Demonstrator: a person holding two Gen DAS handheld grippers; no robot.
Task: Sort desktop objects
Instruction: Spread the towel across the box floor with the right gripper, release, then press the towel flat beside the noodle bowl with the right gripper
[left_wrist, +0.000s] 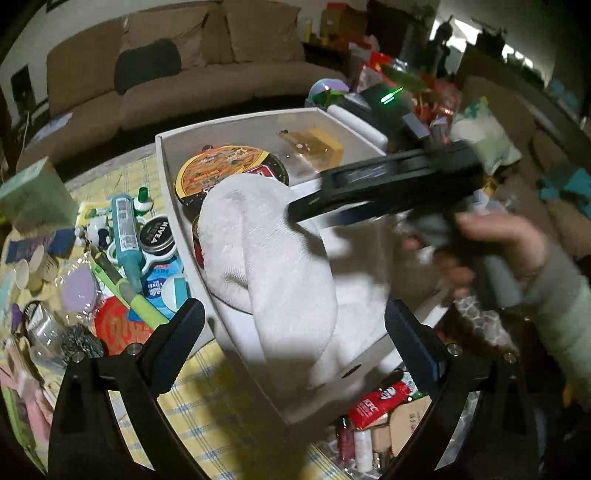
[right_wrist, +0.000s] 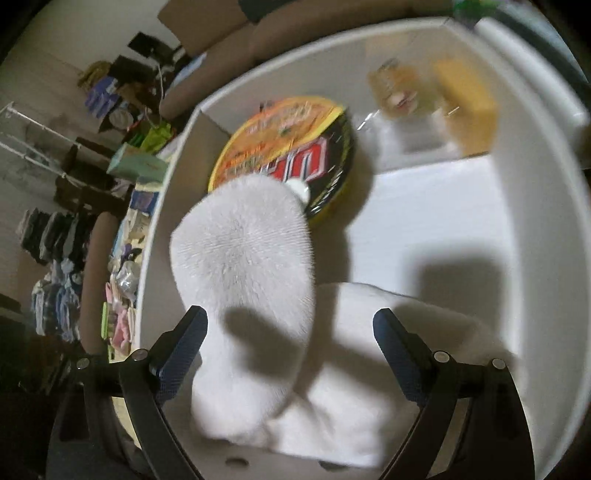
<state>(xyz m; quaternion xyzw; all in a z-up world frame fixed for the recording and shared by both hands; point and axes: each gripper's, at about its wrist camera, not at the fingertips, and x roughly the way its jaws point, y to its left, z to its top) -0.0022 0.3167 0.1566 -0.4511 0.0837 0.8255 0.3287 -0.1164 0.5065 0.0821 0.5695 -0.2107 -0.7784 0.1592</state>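
White fluffy sock (right_wrist: 243, 266) sits lower centre in the white cardboard box (right_wrist: 535, 258), both grippers (left_wrist: 293, 325) (right_wrist: 290, 336) gaping empty; placing looks finished, next pick from upper-left clutter.

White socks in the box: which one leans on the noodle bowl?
The raised sock, toe end on the noodle bowl. The other sock lies flat on the box floor beside it.

Hard overhead light is casting dark shadows across the white box (right_wrist: 532, 229) and towel (right_wrist: 243, 258); motion is blurring the views, edges are bending and darkening.
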